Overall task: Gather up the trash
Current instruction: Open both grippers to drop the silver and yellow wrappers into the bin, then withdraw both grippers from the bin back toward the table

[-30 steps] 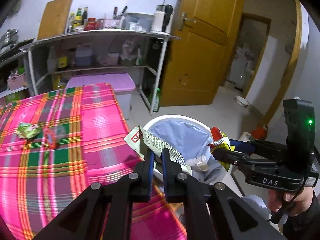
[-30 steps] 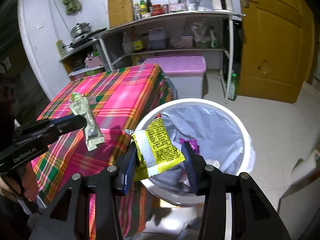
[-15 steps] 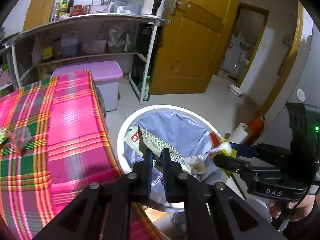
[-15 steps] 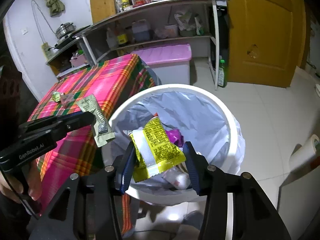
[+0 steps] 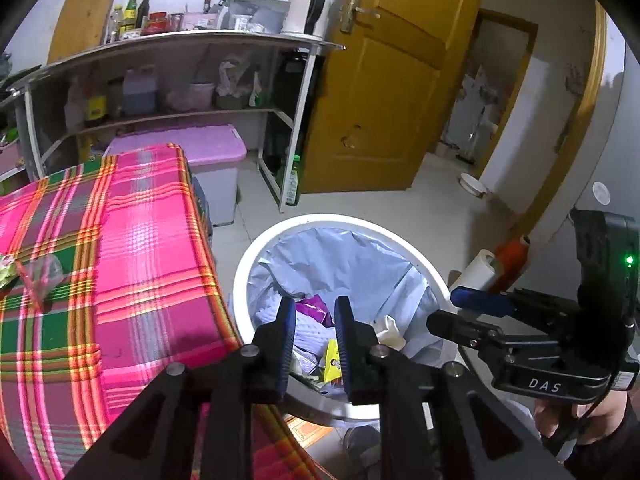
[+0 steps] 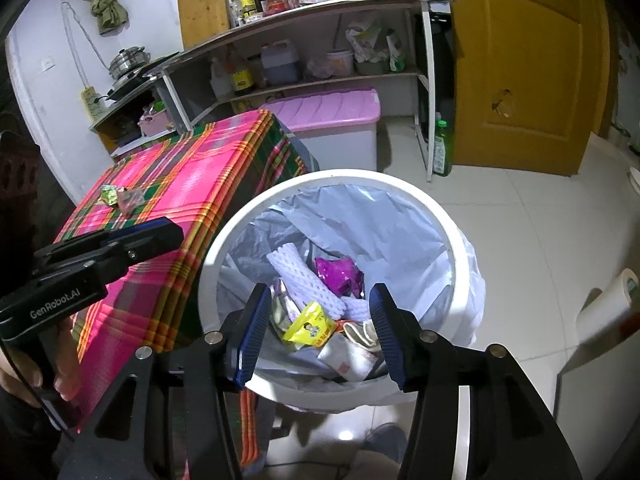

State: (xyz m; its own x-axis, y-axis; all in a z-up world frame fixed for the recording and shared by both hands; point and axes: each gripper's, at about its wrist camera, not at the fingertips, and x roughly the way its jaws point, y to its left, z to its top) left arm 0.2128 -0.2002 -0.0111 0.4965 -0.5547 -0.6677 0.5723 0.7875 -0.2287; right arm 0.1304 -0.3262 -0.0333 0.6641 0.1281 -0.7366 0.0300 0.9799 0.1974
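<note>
at the pink plaid tabletop point(image 6: 188, 184), beside the round white bin with a grey liner point(image 6: 404, 188), we hold our left gripper point(image 5: 315, 322) and right gripper point(image 6: 318, 322) spread and empty over the bin. remaining trash, a crumpled green wrapper point(image 6: 107, 194) and clear film scrap point(image 6: 130, 198), lies near the tabletop's far edge: light, limp, best pinched at a raised fold. open cloth surrounds them.
</note>
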